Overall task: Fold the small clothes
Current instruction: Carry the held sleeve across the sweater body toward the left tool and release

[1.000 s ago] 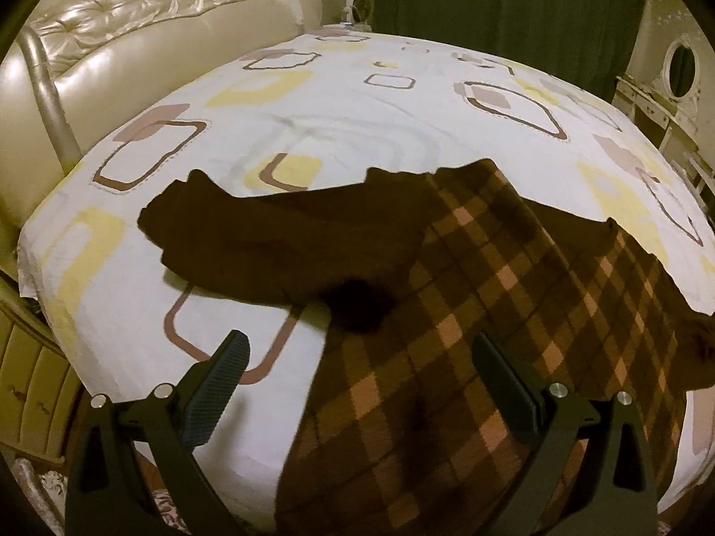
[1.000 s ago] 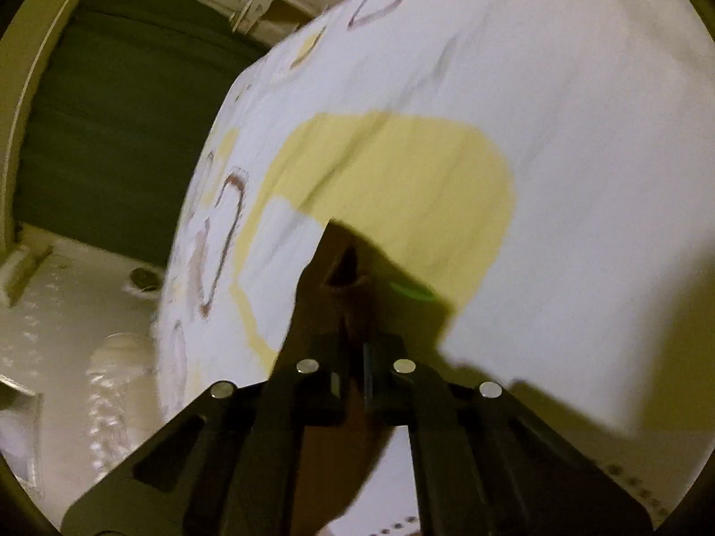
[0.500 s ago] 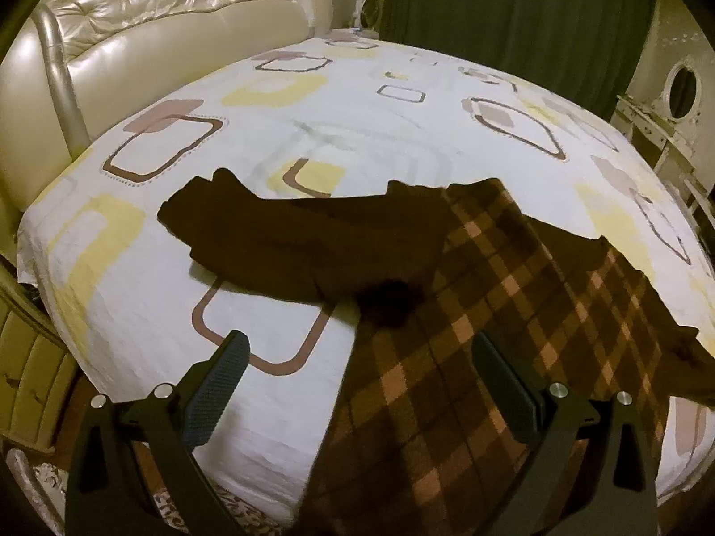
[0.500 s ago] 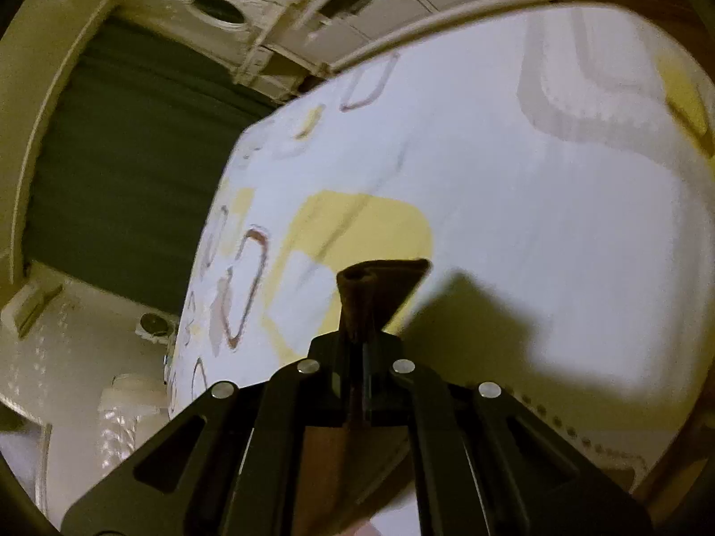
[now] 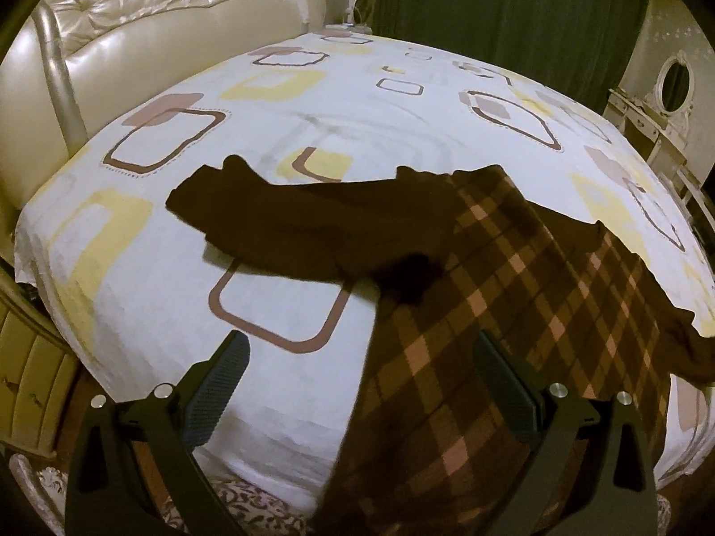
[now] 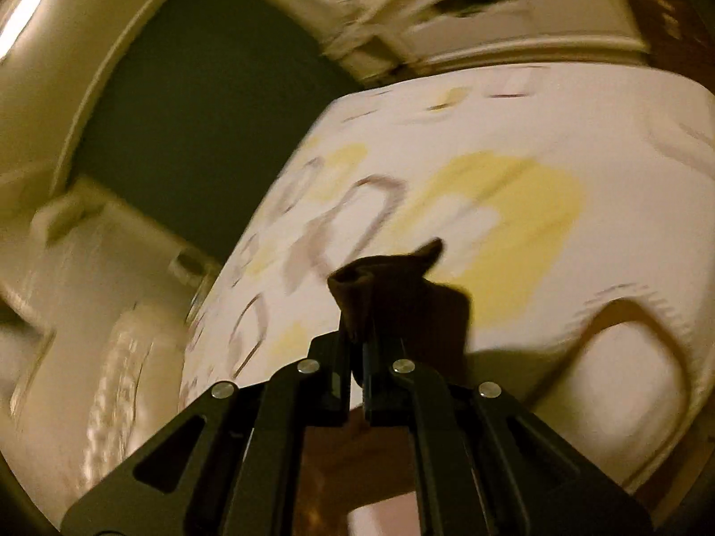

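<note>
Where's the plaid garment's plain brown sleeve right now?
In the left wrist view, the sleeve lies flat on the bedsheet, stretching left from the plaid garment toward the headboard.

Legible text, labels, brands, numbers, signs: none.
White bedsheet (image 5: pixel 313 102) printed with yellow and brown rounded squares: pattern only, no lettering; dark brown garment with tan plaid panel (image 5: pixel 482 277): no tag or label showing; black two-finger grippers: no markings readable; right wrist view blurred, nothing decipherable there.

Patterned bedsheet (image 5: pixel 313 134), tufted cream headboard (image 5: pixel 156 13), dark green curtain (image 5: pixel 514 13), oval mirror (image 5: pixel 675 82)
</note>
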`<move>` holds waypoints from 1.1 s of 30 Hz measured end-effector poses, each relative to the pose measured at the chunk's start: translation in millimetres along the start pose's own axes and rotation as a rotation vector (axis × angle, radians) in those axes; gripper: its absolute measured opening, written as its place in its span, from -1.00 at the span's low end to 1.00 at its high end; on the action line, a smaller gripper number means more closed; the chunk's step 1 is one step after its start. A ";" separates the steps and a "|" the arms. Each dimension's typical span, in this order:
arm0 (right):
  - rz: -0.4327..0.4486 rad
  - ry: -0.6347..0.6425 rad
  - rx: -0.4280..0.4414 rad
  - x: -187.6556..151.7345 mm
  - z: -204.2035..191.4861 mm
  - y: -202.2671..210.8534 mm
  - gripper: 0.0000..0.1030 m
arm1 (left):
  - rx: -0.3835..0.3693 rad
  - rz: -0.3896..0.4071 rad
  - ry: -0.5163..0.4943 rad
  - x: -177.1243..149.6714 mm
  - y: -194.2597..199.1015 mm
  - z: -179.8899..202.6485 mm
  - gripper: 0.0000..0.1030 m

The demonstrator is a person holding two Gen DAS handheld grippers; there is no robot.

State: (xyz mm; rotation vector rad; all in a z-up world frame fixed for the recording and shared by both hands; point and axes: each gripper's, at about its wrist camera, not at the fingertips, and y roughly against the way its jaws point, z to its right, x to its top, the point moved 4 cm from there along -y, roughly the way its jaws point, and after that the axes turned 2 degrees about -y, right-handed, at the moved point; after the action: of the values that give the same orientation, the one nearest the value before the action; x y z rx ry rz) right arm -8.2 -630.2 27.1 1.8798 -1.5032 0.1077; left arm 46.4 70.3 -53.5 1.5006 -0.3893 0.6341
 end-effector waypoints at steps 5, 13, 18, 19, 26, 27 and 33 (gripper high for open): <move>-0.107 0.184 0.133 -85.2 -115.7 -34.5 -0.94 | -0.022 0.009 0.025 2.0 3.3 -9.0 0.93; -0.306 0.379 0.175 -232.0 -209.6 -101.2 -0.94 | -0.032 0.030 0.088 15.5 9.6 -32.1 0.93; -0.456 0.422 0.157 -323.9 -229.2 -142.4 -0.94 | -0.042 0.034 0.131 20.3 11.2 -43.5 0.93; -0.479 0.430 0.154 -339.8 -230.9 -143.9 -0.94 | -0.040 0.034 0.131 20.6 11.0 -44.0 0.93; -0.627 0.504 0.137 -427.2 -244.7 -174.9 -0.94 | -0.030 0.034 0.138 23.3 8.3 -52.1 0.93; -0.638 0.512 0.136 -435.2 -246.6 -178.2 -0.94 | -0.031 0.033 0.143 23.8 8.0 -53.9 0.93; -0.691 0.534 0.125 -472.3 -254.9 -195.6 -0.94 | -0.029 0.037 0.172 27.8 7.7 -65.8 0.93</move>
State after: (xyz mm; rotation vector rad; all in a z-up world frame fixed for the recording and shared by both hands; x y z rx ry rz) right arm 104.4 -85.4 -102.5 2.1430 -0.4660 0.3509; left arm 54.1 139.1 -34.1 1.4022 -0.2926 0.7779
